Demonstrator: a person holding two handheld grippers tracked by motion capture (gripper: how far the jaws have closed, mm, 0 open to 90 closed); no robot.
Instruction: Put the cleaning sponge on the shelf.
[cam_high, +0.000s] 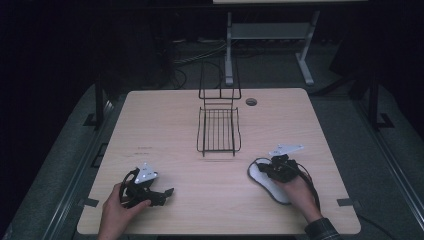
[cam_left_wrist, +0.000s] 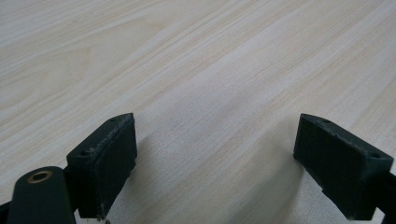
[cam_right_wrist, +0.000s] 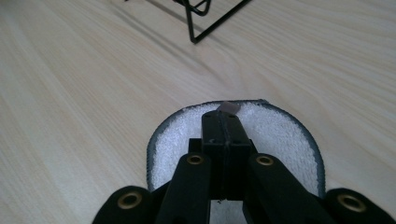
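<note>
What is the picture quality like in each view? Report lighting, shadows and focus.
High view: dim, the surroundings nearly black, only the table lit; the wire rack reads clearly. Left gripper view: bright and even, wood grain sharp, soft shadows beneath the open left gripper. Right gripper view: the shut right gripper is slightly soft up close; the white pad shows its texture, and the rack casts a faint shadow.

Left hand (cam_high: 116, 207) holds the left claw (cam_high: 162, 194) low at the near-left, jaws spread wide apart, nothing between them. Right hand (cam_high: 295, 190) holds the right claw (cam_high: 263, 169) at the near-right, jaws pressed together, a small brownish bit at their tips.
</note>
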